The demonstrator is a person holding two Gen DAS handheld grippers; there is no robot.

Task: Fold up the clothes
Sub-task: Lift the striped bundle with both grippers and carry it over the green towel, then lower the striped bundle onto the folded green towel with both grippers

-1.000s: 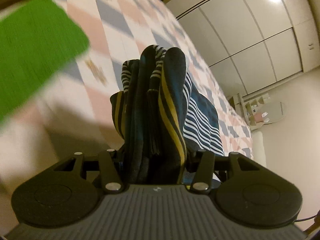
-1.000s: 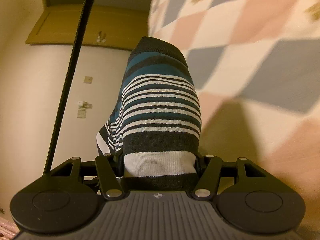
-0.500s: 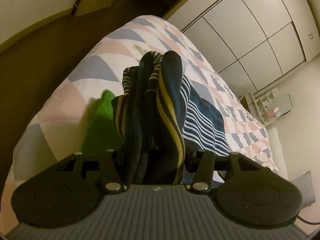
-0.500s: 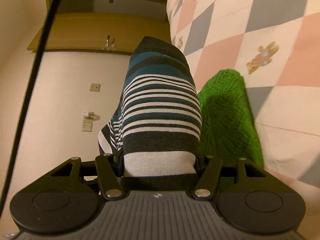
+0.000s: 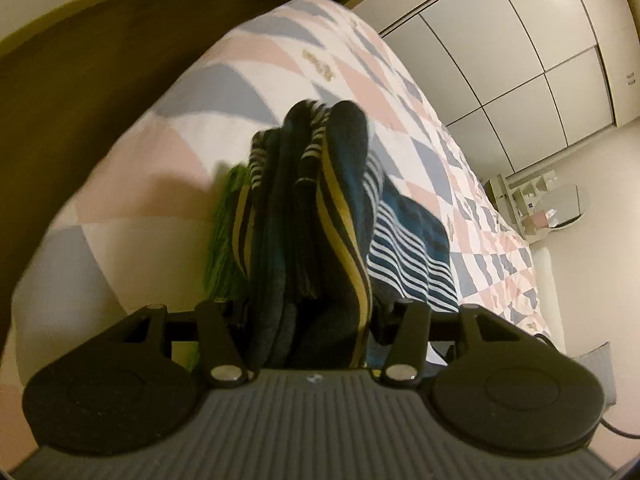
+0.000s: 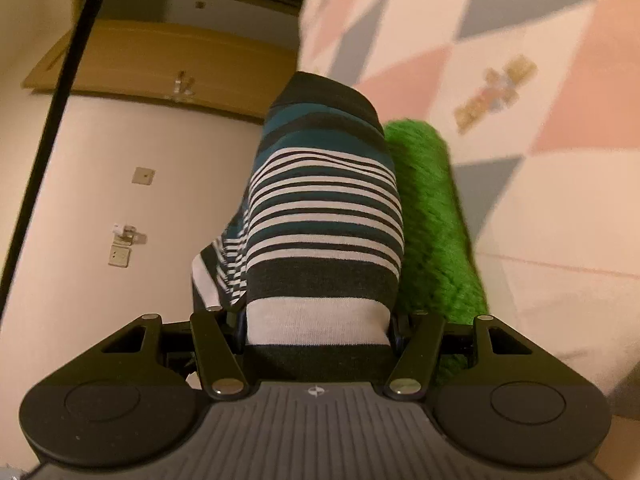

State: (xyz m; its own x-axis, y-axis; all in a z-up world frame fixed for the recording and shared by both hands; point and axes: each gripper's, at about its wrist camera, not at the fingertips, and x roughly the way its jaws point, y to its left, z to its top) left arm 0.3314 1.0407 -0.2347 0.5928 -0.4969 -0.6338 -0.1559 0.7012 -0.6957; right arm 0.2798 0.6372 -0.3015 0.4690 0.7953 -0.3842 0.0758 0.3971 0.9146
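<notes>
A folded striped garment, dark blue with white, teal and yellow stripes, is carried between both grippers. My left gripper [image 5: 316, 240] clamps a thick bunched end of it [image 5: 340, 184]; its jaws are opening slightly with the cloth still filling the gap. My right gripper [image 6: 320, 240] is shut on the other end [image 6: 324, 208]. The cloth hides the fingers of both. A green knitted garment [image 5: 224, 236] lies on the bed just left of the bundle in the left wrist view, and the same green garment [image 6: 432, 220] sits just right of it in the right wrist view.
The bed carries a pink, grey and white diamond quilt [image 5: 240, 92], its corner near the green garment. Dark floor [image 5: 80, 60] lies beyond the bed edge. White wardrobe doors [image 5: 520, 60] and a small dressing table [image 5: 552, 208] stand far right. A black cable [image 6: 52, 120] hangs left.
Both grippers carried the striped garment across the bed and lower, to the corner. The green garment, far off before, now lies right beside the bundle.
</notes>
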